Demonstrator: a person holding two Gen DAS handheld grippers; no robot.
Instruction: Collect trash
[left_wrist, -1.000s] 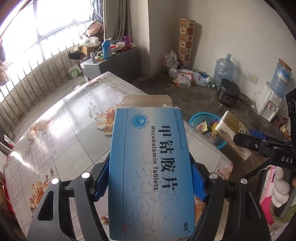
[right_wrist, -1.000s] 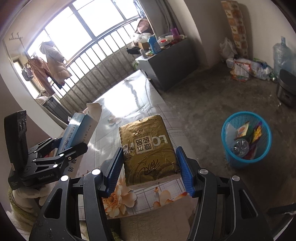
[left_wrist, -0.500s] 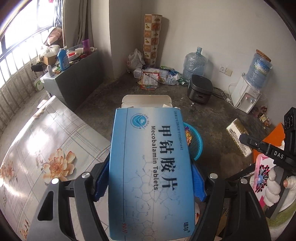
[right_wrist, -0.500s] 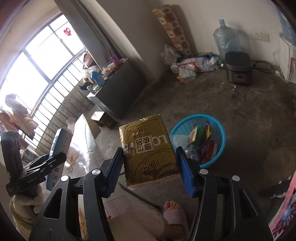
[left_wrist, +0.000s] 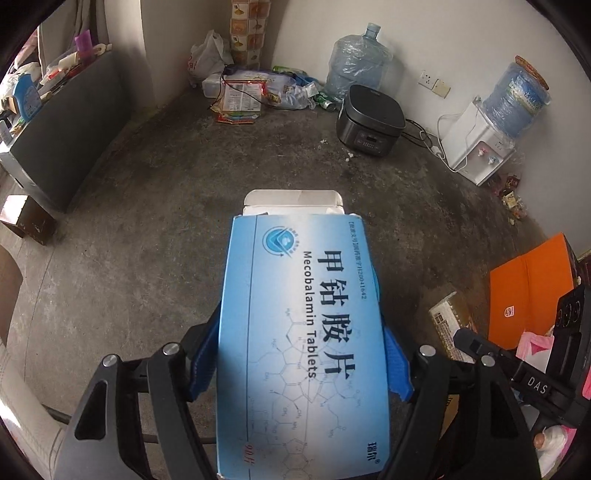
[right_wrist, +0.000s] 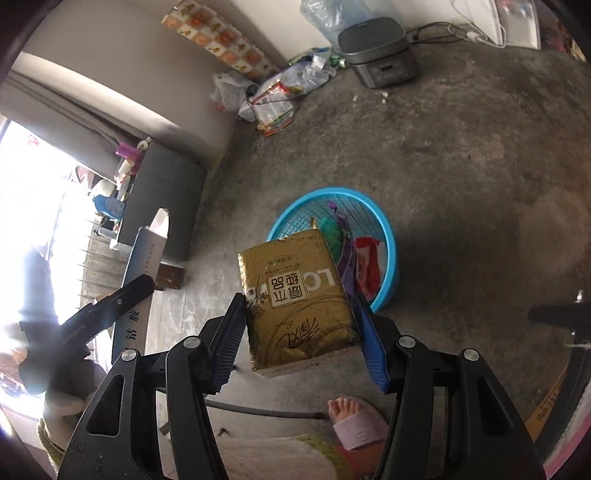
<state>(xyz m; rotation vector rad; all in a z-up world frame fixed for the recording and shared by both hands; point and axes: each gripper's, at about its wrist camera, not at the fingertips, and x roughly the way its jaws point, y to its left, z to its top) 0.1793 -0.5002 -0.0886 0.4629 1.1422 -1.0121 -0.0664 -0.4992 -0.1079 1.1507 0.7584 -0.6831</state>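
We noted the left tongs (left_wrist: 301, 332) pinching the blue tablet box (left_wrist: 303, 343) across its width, its end flap open at 12 o'clock, and the right tongs (right_wrist: 299, 332) pinching the gold tissue pack (right_wrist: 295, 295) by its sides. From the right wrist the blue basket (right_wrist: 384, 236), already holding wrappers, lay partly behind the pack toward 1 o'clock; from the left wrist we could not see it at all, so a release of the box there would likely put it on bare floor. We judged the pack sat over the near rim rather than the centre, so a drop could clip the rim, bounce out, or tip the light basket. The two tongs were close, so they could collide. The concrete floor (left_wrist: 147, 240) was rough and stained; litter (left_wrist: 240, 99), a water jug (left_wrist: 354, 62), a rice cooker (left_wrist: 369, 118) and a water dispenser (left_wrist: 476, 147) lined the far wall, a grey cabinet (left_wrist: 66, 122) stood at 10 o'clock, and a slippered foot (right_wrist: 354, 421) was at 6 o'clock.
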